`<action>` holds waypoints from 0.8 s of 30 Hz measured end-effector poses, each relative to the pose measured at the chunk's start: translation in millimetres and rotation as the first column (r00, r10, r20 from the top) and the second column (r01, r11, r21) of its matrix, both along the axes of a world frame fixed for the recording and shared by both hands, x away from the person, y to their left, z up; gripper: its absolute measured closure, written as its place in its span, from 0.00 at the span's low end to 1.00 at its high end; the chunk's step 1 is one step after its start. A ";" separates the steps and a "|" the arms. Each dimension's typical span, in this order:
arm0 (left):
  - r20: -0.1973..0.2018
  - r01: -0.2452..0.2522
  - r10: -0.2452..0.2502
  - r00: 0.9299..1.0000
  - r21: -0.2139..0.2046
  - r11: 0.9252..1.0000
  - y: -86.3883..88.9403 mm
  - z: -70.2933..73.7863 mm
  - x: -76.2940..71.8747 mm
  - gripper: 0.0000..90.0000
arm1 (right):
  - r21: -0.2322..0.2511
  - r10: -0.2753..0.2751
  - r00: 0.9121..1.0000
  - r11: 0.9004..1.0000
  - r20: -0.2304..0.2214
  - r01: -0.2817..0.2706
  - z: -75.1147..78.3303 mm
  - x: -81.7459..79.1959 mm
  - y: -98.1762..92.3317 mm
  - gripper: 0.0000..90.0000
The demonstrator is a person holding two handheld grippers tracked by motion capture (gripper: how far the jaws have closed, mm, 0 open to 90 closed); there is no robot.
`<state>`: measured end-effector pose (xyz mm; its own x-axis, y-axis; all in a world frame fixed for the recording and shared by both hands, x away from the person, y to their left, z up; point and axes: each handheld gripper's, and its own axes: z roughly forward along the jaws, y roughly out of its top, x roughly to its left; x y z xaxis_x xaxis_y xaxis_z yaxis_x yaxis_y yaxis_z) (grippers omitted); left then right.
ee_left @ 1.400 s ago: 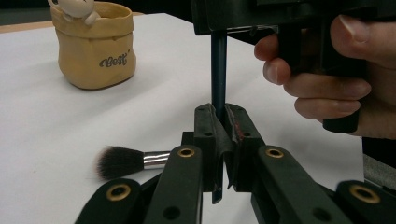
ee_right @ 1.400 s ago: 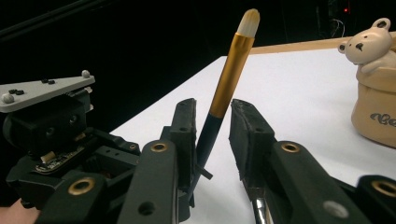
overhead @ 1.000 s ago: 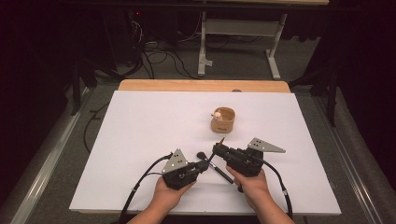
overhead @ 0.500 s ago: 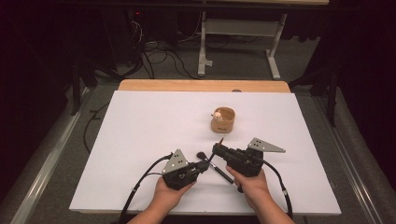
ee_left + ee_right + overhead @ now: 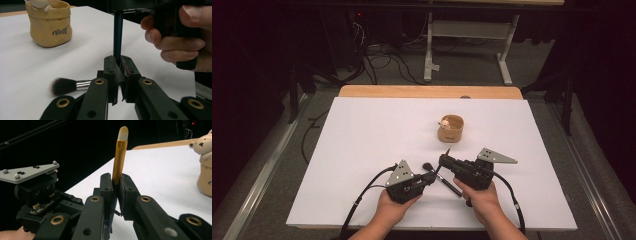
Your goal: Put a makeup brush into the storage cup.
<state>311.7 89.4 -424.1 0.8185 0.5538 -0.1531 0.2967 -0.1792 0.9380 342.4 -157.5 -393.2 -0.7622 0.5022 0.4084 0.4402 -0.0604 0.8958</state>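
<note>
A thin brush with a gold ferrule (image 5: pixel 119 157) and a pale tip stands upright in my right gripper (image 5: pixel 115 181), whose jaws have just been closing and are now shut on it. In the high view its tip (image 5: pixel 448 150) pokes up from that gripper (image 5: pixel 445 160). The brush's dark handle (image 5: pixel 117 32) runs down into my left gripper (image 5: pixel 117 61), which is shut on its lower end. Both grippers meet near the table's front edge, left gripper (image 5: pixel 432 177) just under the right. A second brush with black bristles (image 5: pixel 63 86) lies flat on the table (image 5: pixel 362 150) beside them.
A tan pouch (image 5: pixel 451 130) printed "Best" stands past the grippers, mid-table, with a small bear figure (image 5: pixel 202 145) at its rim. The black-bristled brush (image 5: pixel 428 165) lies between the two grippers. Cables trail off the front edge.
</note>
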 end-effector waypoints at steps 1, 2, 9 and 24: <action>-0.002 0.001 -0.001 1.000 -0.001 1.000 0.1 0.0 0.2 0.92 | 0.001 0.001 1.000 1.000 -0.001 -0.001 0.2 -0.2 0.2 0.94; -0.005 0.000 0.000 1.000 -0.002 1.000 0.2 0.1 0.3 0.92 | 0.001 0.002 1.000 1.000 0.000 -0.002 0.5 -0.6 0.4 0.94; -0.015 0.006 -0.006 1.000 -0.009 1.000 1.7 0.6 1.4 0.88 | 0.006 0.004 1.000 1.000 0.013 -0.004 1.6 -1.3 -0.1 0.95; -0.028 -0.038 0.038 0.999 0.006 0.999 4.1 2.0 3.5 0.64 | -0.009 -0.012 0.999 1.000 0.044 0.013 4.7 -1.0 -4.7 0.95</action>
<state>315.2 93.5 -422.2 0.7921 0.5855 -0.1725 0.3296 -0.1725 0.9282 341.4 -162.2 -388.5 -0.7732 0.5151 0.3699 0.3993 -0.0577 0.9150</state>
